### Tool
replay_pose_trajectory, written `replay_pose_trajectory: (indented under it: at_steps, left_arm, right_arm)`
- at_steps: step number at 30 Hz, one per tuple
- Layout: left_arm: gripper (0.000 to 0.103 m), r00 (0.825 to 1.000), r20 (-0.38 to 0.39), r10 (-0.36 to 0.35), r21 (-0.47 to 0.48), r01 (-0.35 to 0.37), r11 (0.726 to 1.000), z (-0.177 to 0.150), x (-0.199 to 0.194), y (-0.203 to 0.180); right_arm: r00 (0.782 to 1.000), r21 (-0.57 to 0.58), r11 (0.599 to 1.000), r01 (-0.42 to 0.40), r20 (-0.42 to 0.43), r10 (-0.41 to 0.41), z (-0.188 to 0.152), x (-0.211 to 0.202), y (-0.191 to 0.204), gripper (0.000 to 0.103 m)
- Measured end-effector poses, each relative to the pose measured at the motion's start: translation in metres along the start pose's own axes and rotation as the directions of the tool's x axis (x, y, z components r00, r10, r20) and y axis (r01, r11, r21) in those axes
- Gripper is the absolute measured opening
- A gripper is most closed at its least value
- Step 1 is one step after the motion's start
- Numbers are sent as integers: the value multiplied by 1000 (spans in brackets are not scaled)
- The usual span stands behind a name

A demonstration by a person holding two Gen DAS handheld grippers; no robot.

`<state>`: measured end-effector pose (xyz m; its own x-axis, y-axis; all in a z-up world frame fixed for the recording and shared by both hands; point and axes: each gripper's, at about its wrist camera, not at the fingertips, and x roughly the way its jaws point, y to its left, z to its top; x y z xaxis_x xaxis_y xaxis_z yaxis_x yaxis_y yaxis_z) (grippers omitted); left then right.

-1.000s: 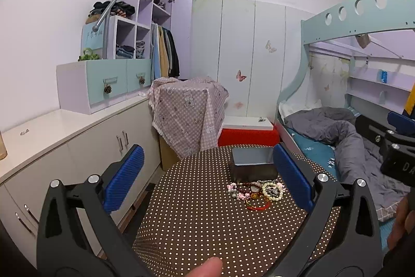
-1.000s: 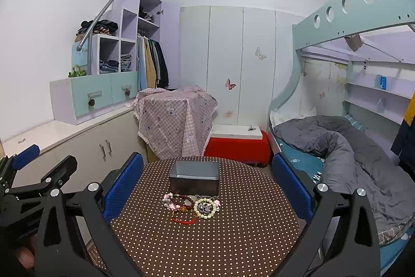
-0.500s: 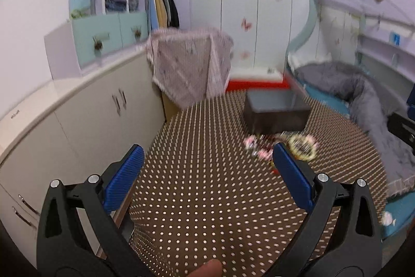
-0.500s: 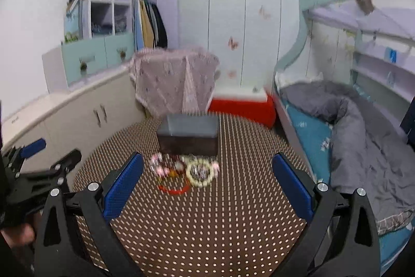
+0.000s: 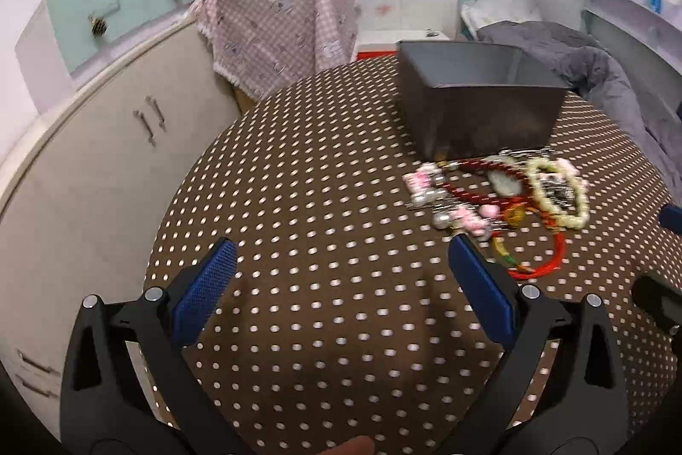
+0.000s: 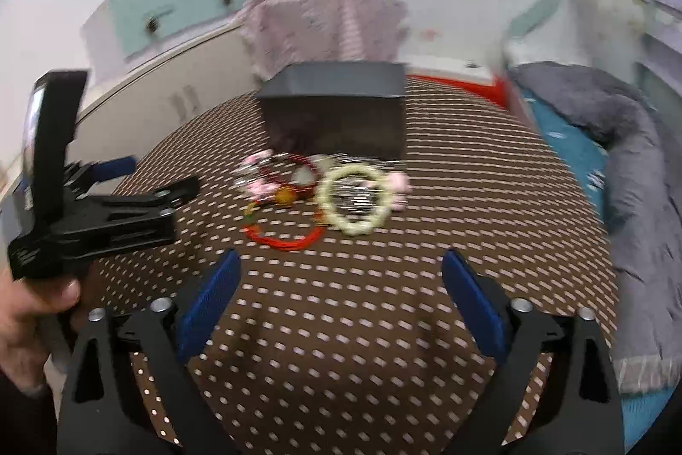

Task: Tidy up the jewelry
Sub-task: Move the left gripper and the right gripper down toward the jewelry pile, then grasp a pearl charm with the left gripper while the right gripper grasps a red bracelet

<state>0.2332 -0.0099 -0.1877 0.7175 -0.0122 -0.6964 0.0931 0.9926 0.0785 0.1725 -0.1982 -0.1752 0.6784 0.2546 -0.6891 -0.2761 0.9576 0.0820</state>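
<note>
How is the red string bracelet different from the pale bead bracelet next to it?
The red string bracelet is a thin bright cord; the pale bead bracelet is a thick ring of creamy round beads. The red one lies nearest the grippers; the pale one lies closer to the dark box. Both lie flat on the dotted tablecloth, in front of the box, not in it.
</note>
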Motion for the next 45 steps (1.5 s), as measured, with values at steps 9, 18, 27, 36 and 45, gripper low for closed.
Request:
replay_pose_trajectory:
  at_steps: [9,18,27,36,45]
  left_arm:
    - [97,997,-75,-5,-84,-2,997,-6,11,23]
    - [97,992,-104,-73,13,75,997,13,26,-15]
    - [85,984,-147,-95,24,100,995,24,48,-25]
    - [30,972,-115,-203,19,206,978,29,48,-13]
    - [14,955,-101,-280,15,282,959,25,43,-8]
  right_arm:
    - [981,-199,970,-143,-158,112,19,69,46,30]
    - [961,35,966,-257,-94,259,19,27,-9,5]
    - [945,107,943,-314,-62,322,26,9,-33,5]
    - [940,151,934,-323,-65,336,31,12,-42,5]
    - [948,108,944,-311,-40,317,46,-2,-36,5]
